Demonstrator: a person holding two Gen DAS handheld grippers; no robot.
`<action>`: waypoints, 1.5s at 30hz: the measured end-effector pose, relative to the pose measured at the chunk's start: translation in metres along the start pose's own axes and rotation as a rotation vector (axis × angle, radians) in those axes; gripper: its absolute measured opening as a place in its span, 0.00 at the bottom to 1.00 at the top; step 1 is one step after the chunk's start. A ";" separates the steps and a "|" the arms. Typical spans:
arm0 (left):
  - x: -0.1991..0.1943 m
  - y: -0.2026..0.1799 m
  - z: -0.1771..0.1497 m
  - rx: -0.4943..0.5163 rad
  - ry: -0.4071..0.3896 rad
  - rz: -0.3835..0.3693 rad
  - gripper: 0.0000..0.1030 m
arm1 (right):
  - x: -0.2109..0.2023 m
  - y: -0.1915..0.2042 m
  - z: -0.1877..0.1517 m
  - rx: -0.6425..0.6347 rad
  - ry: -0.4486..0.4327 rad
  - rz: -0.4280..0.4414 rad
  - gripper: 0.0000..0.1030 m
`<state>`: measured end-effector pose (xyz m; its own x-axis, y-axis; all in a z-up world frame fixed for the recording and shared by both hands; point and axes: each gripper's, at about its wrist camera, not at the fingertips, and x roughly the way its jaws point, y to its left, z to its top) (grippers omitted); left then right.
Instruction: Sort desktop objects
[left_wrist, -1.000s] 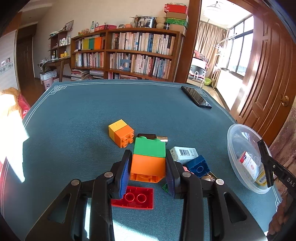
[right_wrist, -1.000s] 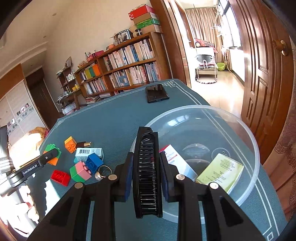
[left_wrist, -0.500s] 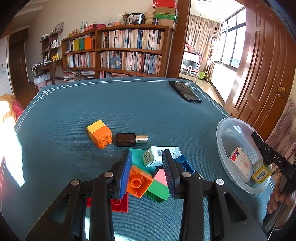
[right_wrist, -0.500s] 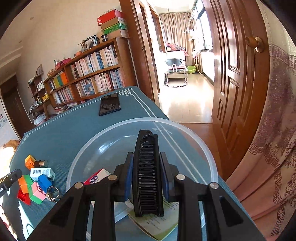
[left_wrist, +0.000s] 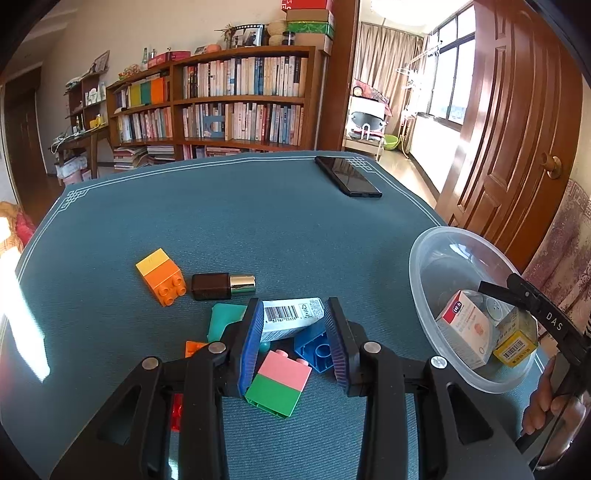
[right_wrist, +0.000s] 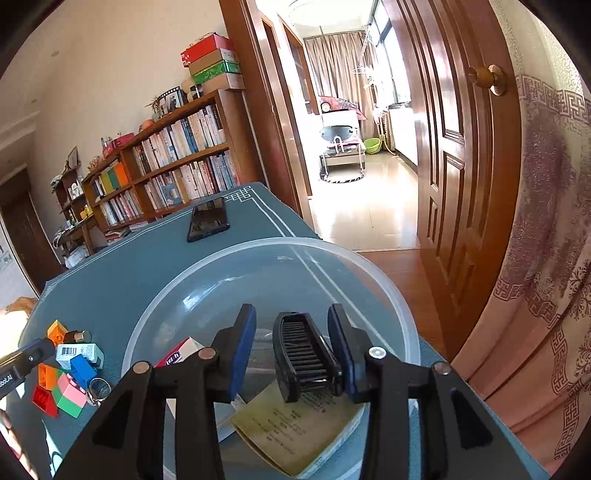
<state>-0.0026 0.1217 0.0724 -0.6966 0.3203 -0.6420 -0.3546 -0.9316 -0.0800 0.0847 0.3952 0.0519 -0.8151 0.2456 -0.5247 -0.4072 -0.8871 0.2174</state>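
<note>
Black comb (right_wrist: 304, 356) lies between your right gripper's (right_wrist: 291, 345) spread-apart fingers, against the right one, above the clear bowl (right_wrist: 369, 273) | pink-green block (left_wrist: 279, 382) sits between your left gripper's (left_wrist: 293, 343) parted fingers | barcoded white box (left_wrist: 291, 321) just beyond | phone (left_wrist: 347, 176) far ahead.

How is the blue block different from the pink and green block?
The blue block is one colour; the pink and green block is two. The blue block is tipped, showing its hollow underside, while the pink and green block lies on its side. The blue one shows smaller. Both are toy bricks on the table.
</note>
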 end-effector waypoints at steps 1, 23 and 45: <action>-0.001 0.002 -0.001 -0.007 -0.002 0.007 0.36 | -0.002 -0.001 0.000 0.005 -0.011 -0.003 0.56; 0.009 0.043 -0.024 -0.052 0.041 0.128 0.59 | -0.009 0.009 -0.007 -0.018 -0.039 0.057 0.81; -0.014 -0.009 0.011 0.012 -0.085 0.015 0.34 | -0.015 0.001 -0.004 0.037 -0.063 0.054 0.81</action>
<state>0.0032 0.1279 0.0908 -0.7520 0.3198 -0.5763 -0.3503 -0.9346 -0.0615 0.0980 0.3886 0.0565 -0.8600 0.2234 -0.4589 -0.3764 -0.8848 0.2745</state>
